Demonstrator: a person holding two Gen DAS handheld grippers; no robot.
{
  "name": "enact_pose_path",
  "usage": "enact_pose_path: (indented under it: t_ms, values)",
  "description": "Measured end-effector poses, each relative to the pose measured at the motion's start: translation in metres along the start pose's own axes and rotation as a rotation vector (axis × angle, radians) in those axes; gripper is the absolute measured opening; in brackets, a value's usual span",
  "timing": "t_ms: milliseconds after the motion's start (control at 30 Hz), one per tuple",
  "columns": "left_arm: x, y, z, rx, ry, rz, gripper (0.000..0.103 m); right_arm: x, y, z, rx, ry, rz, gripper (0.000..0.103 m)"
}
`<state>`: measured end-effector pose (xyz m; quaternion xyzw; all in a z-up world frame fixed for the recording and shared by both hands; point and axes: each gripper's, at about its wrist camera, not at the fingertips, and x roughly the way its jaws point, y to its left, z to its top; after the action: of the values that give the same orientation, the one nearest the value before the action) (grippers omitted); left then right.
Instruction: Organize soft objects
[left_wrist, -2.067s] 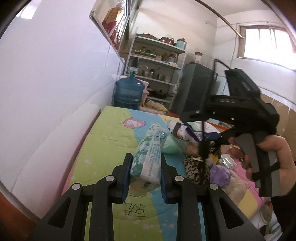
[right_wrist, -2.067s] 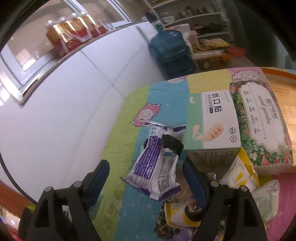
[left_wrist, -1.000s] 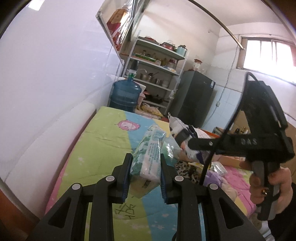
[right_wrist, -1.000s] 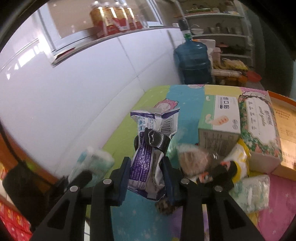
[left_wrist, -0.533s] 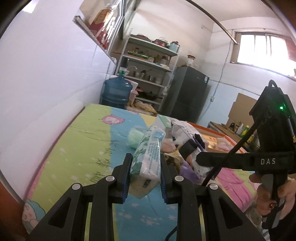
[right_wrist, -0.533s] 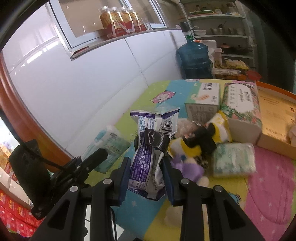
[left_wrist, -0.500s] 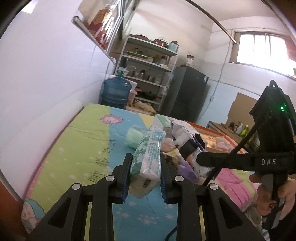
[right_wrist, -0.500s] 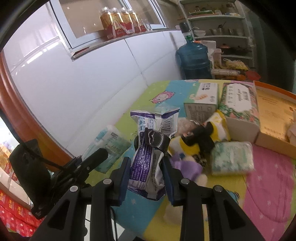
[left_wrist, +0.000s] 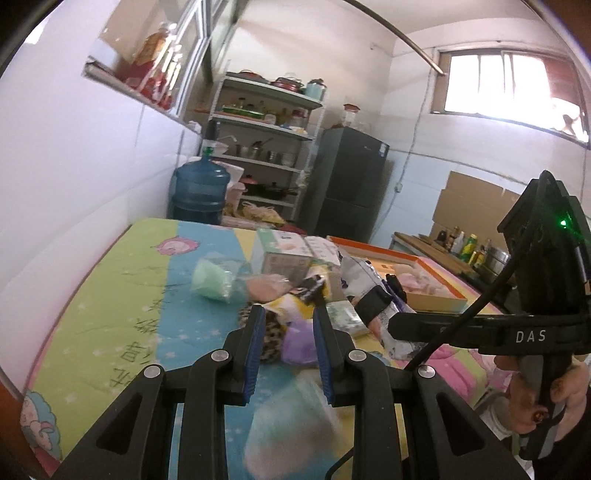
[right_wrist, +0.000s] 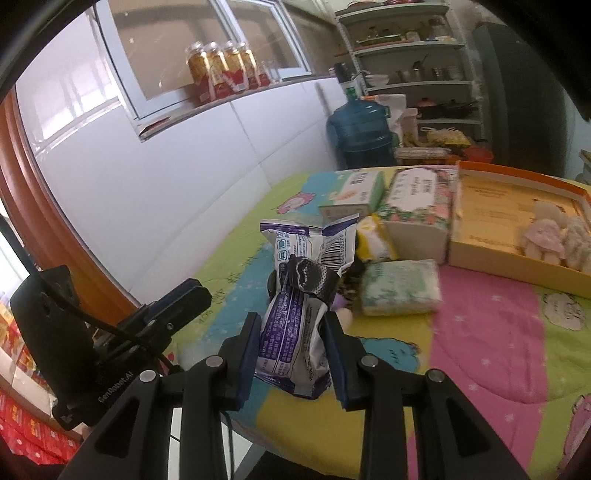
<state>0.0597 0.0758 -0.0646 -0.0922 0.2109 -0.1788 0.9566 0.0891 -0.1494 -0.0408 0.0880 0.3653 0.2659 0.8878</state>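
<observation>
Purple-and-white snack packet (right_wrist: 295, 325), banded in black, is clamped upright between the pads of the right gripper (right_wrist: 291, 326), carried clear of the quilt (right_wrist: 480, 332); grip appears firm. Left gripper (left_wrist: 288, 317) stands at a narrow gap with nothing between its pads; a pale tissue packet (left_wrist: 291, 424) shows blurred at 6 o'clock below the jaws, and whether it rests on the quilt or is in the air cannot be told. In the right wrist view, the orange box (right_wrist: 517, 258) at 2 o'clock already holds plush toys (right_wrist: 546, 232); beside it at 12 to 1 o'clock sit two tissue boxes (right_wrist: 417, 192). Outstanding: a green-white soft pack (right_wrist: 400, 286) just ahead at 1 o'clock, and, in the left wrist view, a green roll (left_wrist: 214, 282) at 11 o'clock with purple (left_wrist: 299, 341) and leopard-print (left_wrist: 271, 332) pieces at 12. Assessment: early to midway; most soft items remain loose, with no destination for the held packet evident.
</observation>
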Motion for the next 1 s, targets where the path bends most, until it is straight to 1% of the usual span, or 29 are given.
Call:
enact_pose_path:
  t_ms: [133, 233, 267, 367, 400, 433, 467, 533, 600, 667, 767, 833, 900, 933, 967, 1000]
  values:
    - [0.011, -0.005, -0.001, 0.025, 0.008, 0.016, 0.027, -0.007, -0.012, -0.002, 0.017, -0.011, -0.018, 0.035]
    - [0.025, 0.001, -0.008, -0.012, 0.049, 0.003, 0.025, -0.011, -0.02, -0.004, 0.031, -0.015, -0.018, 0.035]
    - [0.027, 0.003, -0.01, -0.023, 0.053, 0.0, 0.025, -0.013, -0.023, -0.005, 0.032, -0.017, -0.023, 0.035]
    - [0.034, 0.008, -0.017, -0.028, 0.039, 0.023, 0.024, -0.013, -0.032, -0.008, 0.056, -0.022, -0.013, 0.035]
    - [0.038, 0.012, -0.021, -0.045, 0.044, 0.02, 0.018, -0.015, -0.033, -0.009, 0.063, -0.025, -0.008, 0.035]
    - [0.041, 0.015, -0.025, -0.068, 0.057, 0.014, 0.015, -0.016, -0.035, -0.01, 0.071, -0.028, -0.008, 0.035]
    - [0.043, 0.018, -0.028, -0.096, 0.064, -0.002, 0.013, -0.018, -0.038, -0.011, 0.074, -0.028, -0.006, 0.035]
    - [0.042, 0.021, -0.03, -0.103, 0.044, -0.012, 0.013, -0.022, -0.041, -0.013, 0.069, -0.034, -0.012, 0.035]
    - [0.037, 0.022, -0.033, -0.085, 0.017, 0.001, 0.013, -0.027, -0.047, -0.014, 0.08, -0.049, -0.024, 0.035]
    - [0.029, 0.023, -0.038, -0.089, -0.003, -0.029, 0.013, -0.028, -0.051, -0.014, 0.093, -0.053, -0.018, 0.035]
    - [0.012, 0.024, -0.05, -0.03, -0.017, -0.032, 0.013, -0.028, -0.058, -0.015, 0.1, -0.051, -0.022, 0.035]
    - [0.002, 0.028, -0.065, 0.011, 0.017, -0.056, 0.013, -0.027, -0.061, -0.017, 0.108, -0.044, -0.02, 0.035]
    - [-0.01, 0.036, -0.089, 0.043, 0.081, -0.066, 0.013, -0.026, -0.063, -0.019, 0.103, -0.038, -0.018, 0.035]
    - [-0.028, 0.04, -0.101, 0.06, 0.018, -0.08, 0.016, -0.025, -0.063, -0.018, 0.097, -0.039, -0.018, 0.035]
    - [-0.043, 0.045, -0.107, 0.05, -0.012, -0.068, 0.016, -0.025, -0.064, -0.018, 0.094, -0.041, -0.021, 0.035]
    - [-0.048, 0.048, -0.108, 0.03, -0.006, -0.058, 0.016, -0.025, -0.066, -0.018, 0.095, -0.043, -0.022, 0.035]
